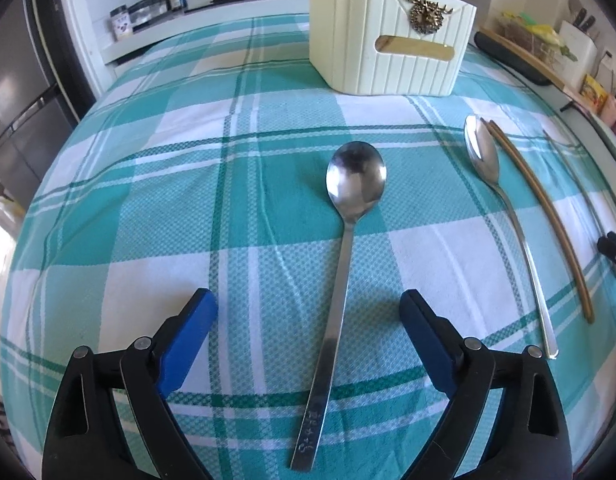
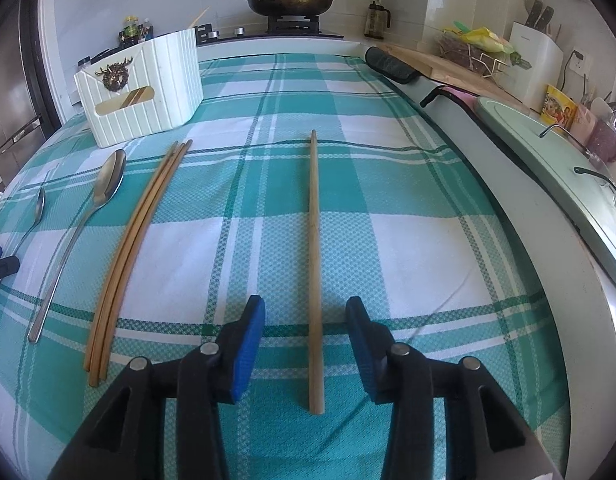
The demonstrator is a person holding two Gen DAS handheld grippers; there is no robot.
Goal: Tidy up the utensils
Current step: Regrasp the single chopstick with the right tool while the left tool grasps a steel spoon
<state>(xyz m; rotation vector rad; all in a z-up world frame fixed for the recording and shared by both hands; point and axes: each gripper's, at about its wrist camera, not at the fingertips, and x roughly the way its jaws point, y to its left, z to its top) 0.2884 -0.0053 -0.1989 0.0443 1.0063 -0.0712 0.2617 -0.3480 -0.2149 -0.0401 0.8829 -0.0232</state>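
Steel spoon point(image 1: 348, 248) lies bowl-up on the teal checked cloth point(image 1: 188, 184), its handle running between the wide-open fingers of your left gripper point(image 1: 308, 308), which hold nothing. A second spoon point(image 1: 504, 216) and a bundle of chopsticks point(image 2: 136, 248) lie to its right. Your right gripper point(image 2: 305, 316) is likewise spread and grips nothing, straddling a single chopstick point(image 2: 315, 264) flat on the cloth. The cream ribbed holder point(image 1: 388, 36) stands upright beyond the utensils, well apart from both grippers.
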